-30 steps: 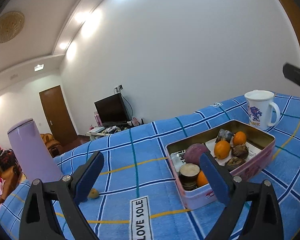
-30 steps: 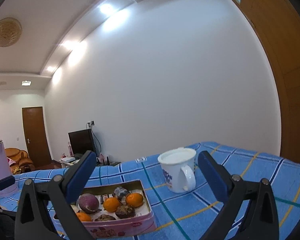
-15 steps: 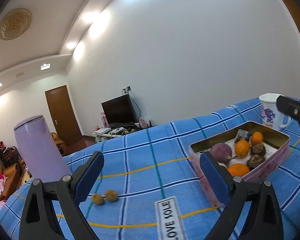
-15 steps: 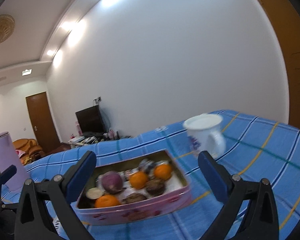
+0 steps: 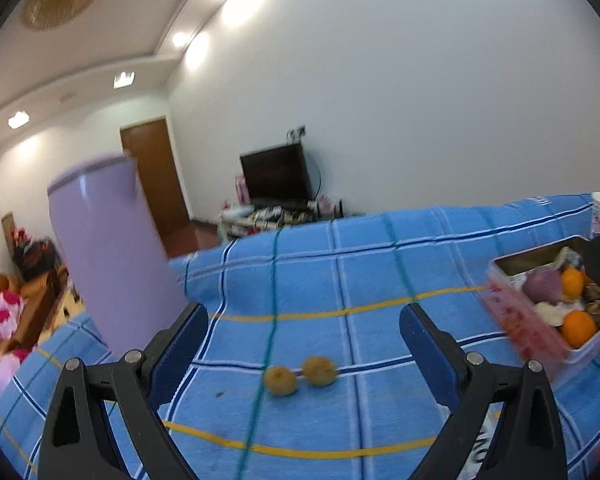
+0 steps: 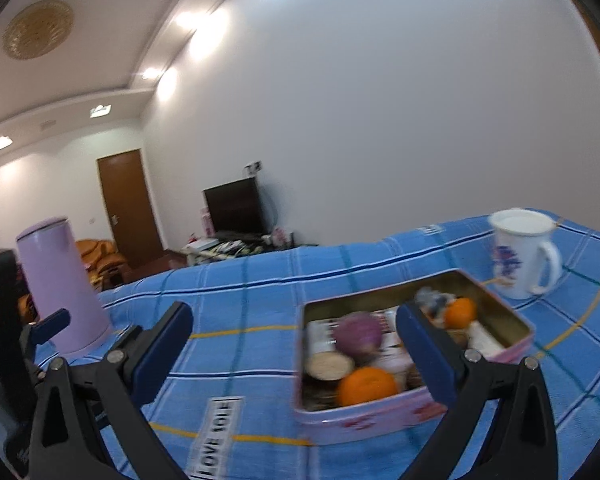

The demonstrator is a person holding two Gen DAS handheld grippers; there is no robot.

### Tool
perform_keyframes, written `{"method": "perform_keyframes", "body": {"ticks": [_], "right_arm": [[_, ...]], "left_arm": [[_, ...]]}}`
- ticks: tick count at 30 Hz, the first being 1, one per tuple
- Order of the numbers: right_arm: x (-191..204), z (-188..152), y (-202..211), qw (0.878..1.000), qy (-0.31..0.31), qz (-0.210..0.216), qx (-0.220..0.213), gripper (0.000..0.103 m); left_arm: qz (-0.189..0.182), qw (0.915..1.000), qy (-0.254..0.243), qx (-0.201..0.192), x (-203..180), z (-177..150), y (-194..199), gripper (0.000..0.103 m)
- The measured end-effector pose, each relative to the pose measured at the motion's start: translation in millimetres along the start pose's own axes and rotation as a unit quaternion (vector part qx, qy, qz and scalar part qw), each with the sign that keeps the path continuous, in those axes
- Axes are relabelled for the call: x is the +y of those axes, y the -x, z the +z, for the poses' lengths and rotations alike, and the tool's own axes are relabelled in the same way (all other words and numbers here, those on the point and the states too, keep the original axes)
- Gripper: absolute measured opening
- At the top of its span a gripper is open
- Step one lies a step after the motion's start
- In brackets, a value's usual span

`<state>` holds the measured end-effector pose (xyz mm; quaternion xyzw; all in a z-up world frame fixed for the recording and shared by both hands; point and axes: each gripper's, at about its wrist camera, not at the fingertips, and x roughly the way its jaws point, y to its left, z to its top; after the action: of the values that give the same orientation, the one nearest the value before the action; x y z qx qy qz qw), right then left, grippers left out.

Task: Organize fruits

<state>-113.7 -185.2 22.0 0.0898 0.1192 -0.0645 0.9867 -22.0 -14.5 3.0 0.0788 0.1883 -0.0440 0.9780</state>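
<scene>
Two small brown round fruits lie side by side on the blue checked cloth, between and just beyond my left gripper's open, empty fingers. A pink tin holds oranges, a purple fruit and dark fruits; it also shows at the right edge of the left wrist view. My right gripper is open and empty, above the tin's near left corner.
A tall lilac canister stands left of the fruits and shows in the right wrist view. A white mug stands behind the tin. A "LOVE SOLE" label lies on the cloth. The table's far edge drops off to the room.
My left gripper has swung left, so the two brown fruits now sit between its fingers and the tin is at the right edge. My right gripper has moved left and down toward the tin.
</scene>
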Motion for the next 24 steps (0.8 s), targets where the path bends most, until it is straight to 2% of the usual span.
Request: {"method": "perform_keyframes", "body": {"ticks": [4, 8, 9, 11, 12, 13, 19, 21, 24], "right_arm": [[28, -4, -20, 0.999, 0.018, 0.023, 0.026, 0.103], [55, -9, -48, 0.994, 0.05, 0.055, 0.082, 0.103], [63, -11, -59, 0.99, 0.061, 0.066, 0.106, 0.101], [75, -14, -73, 0.984, 0.071, 0.085, 0.138, 0.084], [81, -17, -85, 0.978, 0.081, 0.099, 0.165, 0.072], [87, -20, -95, 0.973, 0.088, 0.106, 0.184, 0.068], [110, -34, -127, 0.948, 0.107, 0.159, 0.255, 0.065], [117, -38, -132, 0.942, 0.121, 0.165, 0.266, 0.065], [131, -45, -145, 0.931, 0.14, 0.167, 0.293, 0.059]], "left_arm": [[0.022, 0.999, 0.008, 0.038, 27, 1, -21, 0.098], [0.035, 0.9944, 0.053, 0.085, 65, 3, -43, 0.098], [0.032, 0.9921, 0.068, 0.101, 76, 2, -50, 0.098], [0.035, 0.9868, 0.093, 0.128, 95, 0, -62, 0.098], [0.038, 0.9855, 0.099, 0.132, 100, 0, -64, 0.098], [0.042, 0.9838, 0.109, 0.136, 108, -1, -67, 0.098], [0.039, 0.9797, 0.133, 0.145, 124, -2, -70, 0.098], [0.04, 0.9794, 0.131, 0.149, 124, -2, -71, 0.097], [0.042, 0.9797, 0.127, 0.15, 124, -2, -71, 0.097]]}}
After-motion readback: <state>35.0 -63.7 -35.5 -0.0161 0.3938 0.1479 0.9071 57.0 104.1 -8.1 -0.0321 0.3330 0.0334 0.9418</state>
